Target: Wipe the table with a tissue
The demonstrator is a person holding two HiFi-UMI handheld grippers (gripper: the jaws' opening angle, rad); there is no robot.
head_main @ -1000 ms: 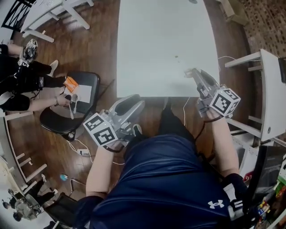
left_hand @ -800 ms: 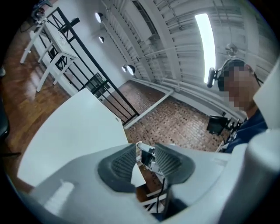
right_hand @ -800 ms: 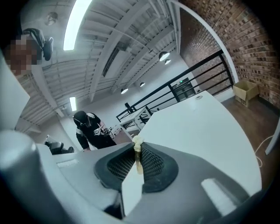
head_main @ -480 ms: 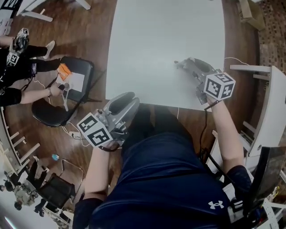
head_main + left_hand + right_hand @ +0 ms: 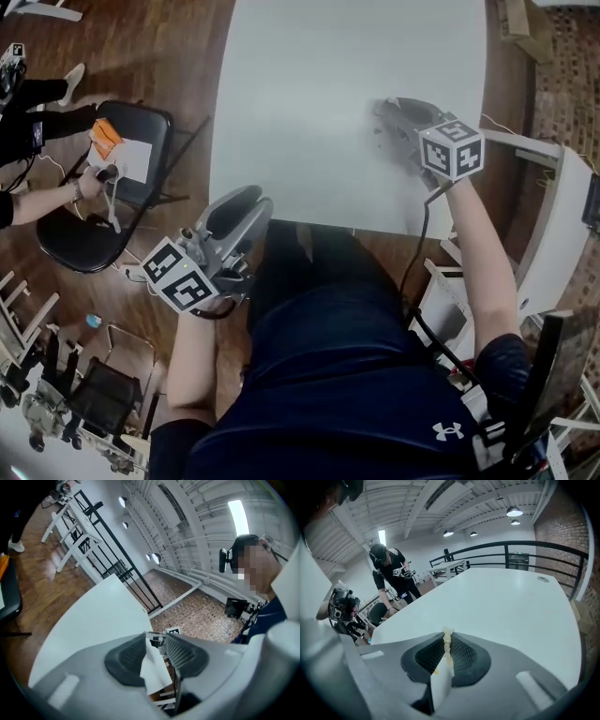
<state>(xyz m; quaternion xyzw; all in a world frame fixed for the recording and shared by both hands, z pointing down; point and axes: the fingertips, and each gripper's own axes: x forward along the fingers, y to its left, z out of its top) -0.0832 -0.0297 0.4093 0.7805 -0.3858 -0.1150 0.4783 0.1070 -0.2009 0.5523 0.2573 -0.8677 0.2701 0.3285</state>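
Observation:
The white table [image 5: 319,84] fills the top middle of the head view. My right gripper [image 5: 384,111] hangs over the table's right part, pointing down at it, shut on a tissue. In the right gripper view its jaws [image 5: 447,632] pinch a twisted, yellow-stained tissue [image 5: 443,681] above the tabletop [image 5: 511,602]. My left gripper [image 5: 251,199] is at the table's near edge, off the top. In the left gripper view its jaws [image 5: 157,637] stand almost together, closed on a white tissue scrap [image 5: 153,670], with the table [image 5: 93,616] to the left.
A black chair [image 5: 66,234] with a paper and an orange thing stands left of the table, with another person's hand [image 5: 89,183] at it. A white frame [image 5: 553,216] stands close on the right. A person in black [image 5: 391,581] stands beyond the table.
My right gripper has moved from the table's near right corner farther over the top and lower. My left gripper has shifted a little left along the near edge.

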